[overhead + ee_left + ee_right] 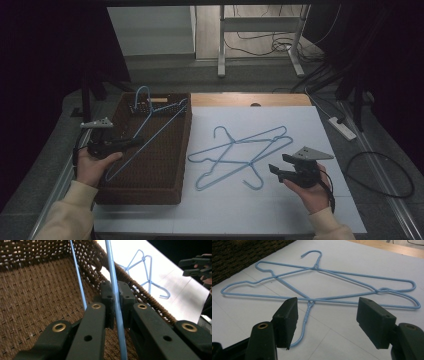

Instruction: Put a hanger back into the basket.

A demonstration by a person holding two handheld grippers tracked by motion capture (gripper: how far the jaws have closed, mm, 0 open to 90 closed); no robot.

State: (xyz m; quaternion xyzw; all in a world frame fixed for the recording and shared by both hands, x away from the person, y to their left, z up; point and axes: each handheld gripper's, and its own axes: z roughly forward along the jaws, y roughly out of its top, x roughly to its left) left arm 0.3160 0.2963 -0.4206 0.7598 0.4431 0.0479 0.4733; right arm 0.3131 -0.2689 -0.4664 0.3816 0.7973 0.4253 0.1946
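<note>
Two light-blue wire hangers [240, 156] lie crossed on the white surface [300, 210], before the released right tongs [278, 167]. Left tongs [136, 142] clench a third blue hanger [150, 131] over the brown wicker basket [150, 192].

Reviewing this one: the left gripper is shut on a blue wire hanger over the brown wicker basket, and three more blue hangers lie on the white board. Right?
Not quite. The left gripper is shut on a blue wire hanger over the brown wicker basket, but two blue hangers, not three, lie crossed on the white board, as the high view shows.
</note>
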